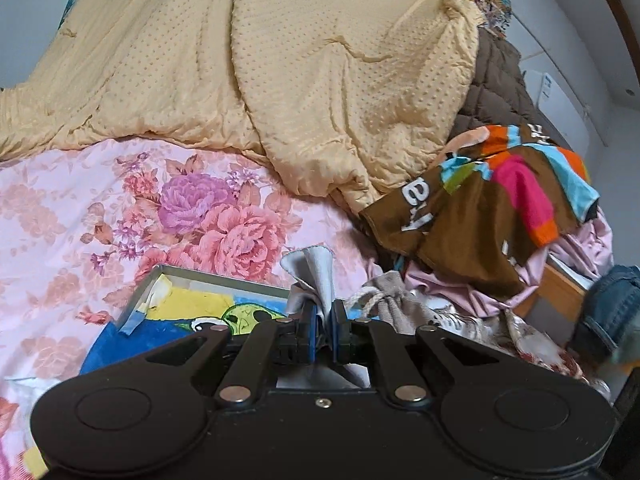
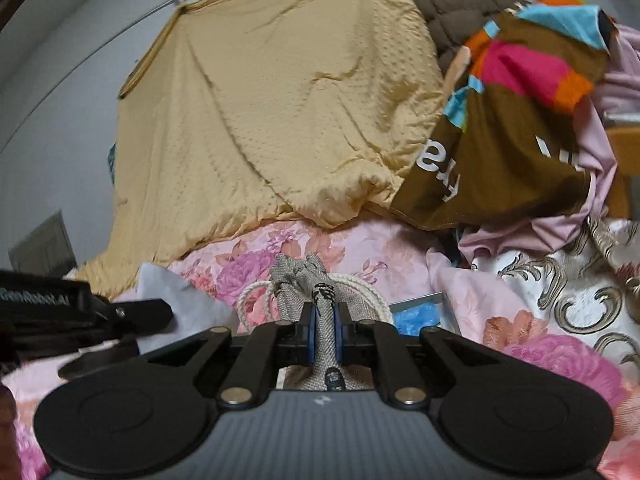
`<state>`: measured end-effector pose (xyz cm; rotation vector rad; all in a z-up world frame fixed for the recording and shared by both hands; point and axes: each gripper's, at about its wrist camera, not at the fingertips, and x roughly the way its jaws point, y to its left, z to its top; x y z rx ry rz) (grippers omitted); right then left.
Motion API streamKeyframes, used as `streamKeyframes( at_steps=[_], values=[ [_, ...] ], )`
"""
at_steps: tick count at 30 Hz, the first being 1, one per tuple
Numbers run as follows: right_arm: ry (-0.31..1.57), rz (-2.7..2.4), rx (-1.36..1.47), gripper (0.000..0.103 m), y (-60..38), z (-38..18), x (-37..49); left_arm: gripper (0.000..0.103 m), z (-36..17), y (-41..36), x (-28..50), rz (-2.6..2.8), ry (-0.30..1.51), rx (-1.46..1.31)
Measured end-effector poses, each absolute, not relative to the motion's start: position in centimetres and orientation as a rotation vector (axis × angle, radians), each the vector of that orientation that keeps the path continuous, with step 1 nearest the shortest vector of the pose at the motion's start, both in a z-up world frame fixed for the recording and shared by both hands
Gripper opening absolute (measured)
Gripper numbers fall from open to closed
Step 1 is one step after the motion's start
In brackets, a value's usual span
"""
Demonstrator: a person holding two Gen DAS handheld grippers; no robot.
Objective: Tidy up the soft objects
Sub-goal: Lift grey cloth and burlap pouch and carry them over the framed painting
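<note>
Left fingers [image 1: 325, 320] pinch a grey cloth [image 1: 316, 276]; right fingers [image 2: 325, 320] clamp a drawstring pouch [image 2: 308, 284]; floral sheet [image 1: 80, 208] ahead lies bare.

Dimpled matt quilt [image 1: 320, 72]; coarse woven pouch [image 2: 324, 320]; shiny metal tray [image 1: 208, 276].

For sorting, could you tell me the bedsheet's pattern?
Pink with rose flowers, clearest in the left wrist view: bedsheet.
</note>
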<state>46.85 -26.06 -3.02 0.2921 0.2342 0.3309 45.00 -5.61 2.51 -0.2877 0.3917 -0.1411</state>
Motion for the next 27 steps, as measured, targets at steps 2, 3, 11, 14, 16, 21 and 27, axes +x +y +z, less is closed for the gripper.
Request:
streamKeyframes(
  at_steps=[2,3,11,14,16,21,27],
  values=[
    [0.265,0.345,0.327,0.010,-26.3,-3.4,47.8,0.007,1.9,-5.8,46.1,-0.131,0.402,-0.275],
    [0.284,0.350,0.344,0.010,-26.5,-3.6,48.3,0.007,1.6,-5.9,46.6,-0.127,0.409,-0.270],
    [0.377,0.361,0.420,0.011,-27.2,-5.4,50.2,0.007,-1.5,-5.9,49.8,-0.056,0.497,-0.334],
    [0.413,0.379,0.433,0.012,-27.3,-5.7,50.6,0.007,-2.1,-5.9,50.6,-0.043,0.514,-0.363],
    [0.441,0.390,0.433,0.013,-27.0,-6.0,50.9,0.007,-2.3,-6.1,51.1,-0.040,0.531,-0.359],
    [0.482,0.391,0.390,0.015,-26.1,-6.3,50.9,0.008,-3.0,-6.3,51.9,-0.033,0.586,-0.343],
    [0.494,0.389,0.364,0.019,-25.5,-6.2,50.7,0.012,-3.5,-5.8,52.1,0.005,0.631,-0.341]
  ],
)
